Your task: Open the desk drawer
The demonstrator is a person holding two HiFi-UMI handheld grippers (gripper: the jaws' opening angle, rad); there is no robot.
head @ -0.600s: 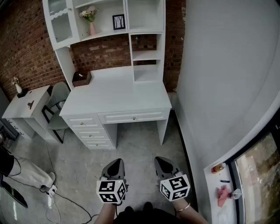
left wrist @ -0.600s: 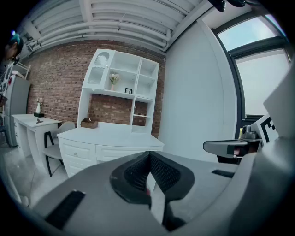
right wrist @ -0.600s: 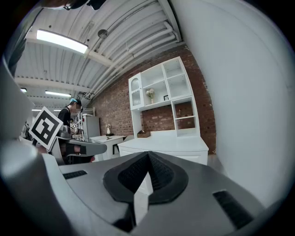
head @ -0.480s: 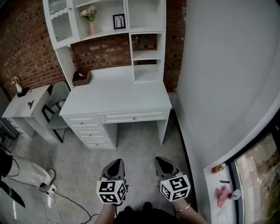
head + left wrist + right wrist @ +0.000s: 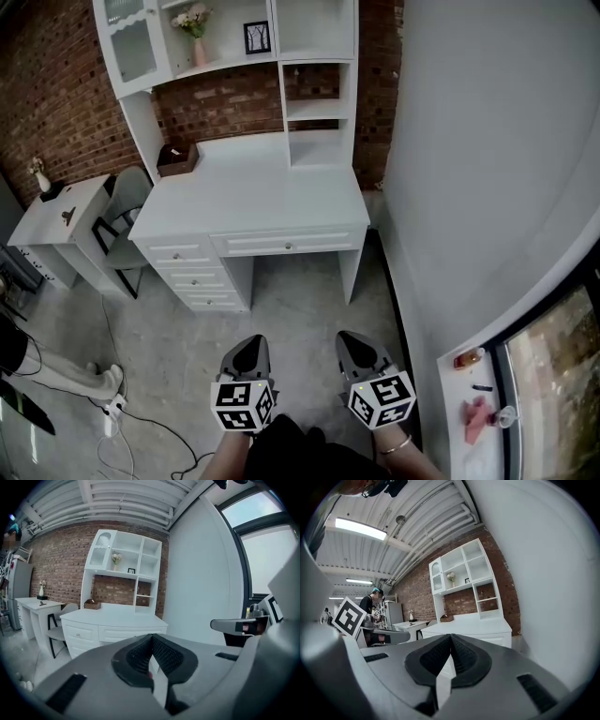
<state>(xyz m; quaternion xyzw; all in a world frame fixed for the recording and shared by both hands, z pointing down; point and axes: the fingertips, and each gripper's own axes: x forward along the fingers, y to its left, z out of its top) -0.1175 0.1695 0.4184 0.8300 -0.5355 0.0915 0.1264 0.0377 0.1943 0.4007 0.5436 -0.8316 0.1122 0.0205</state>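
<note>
Drawer [image 5: 286, 244] sits closed under the desk [image 5: 253, 202] top, straight ahead of your two claws and well apart from them, with floor [image 5: 291, 314] between. Your left claw [image 5: 247, 352] has its jaws pressed together on nothing. Your right claw [image 5: 356, 351] is the same, jaws together and empty. Both point toward the desk, tipped slightly down. Small drawers [image 5: 192, 278] stack ahead-left of your left claw.

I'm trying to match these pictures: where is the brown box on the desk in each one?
Head view: brown box upper left, on the desk.
Left gripper view: box left of centre.
Right gripper view: box near centre.
Shared landmark: brick wall behind it.
</note>
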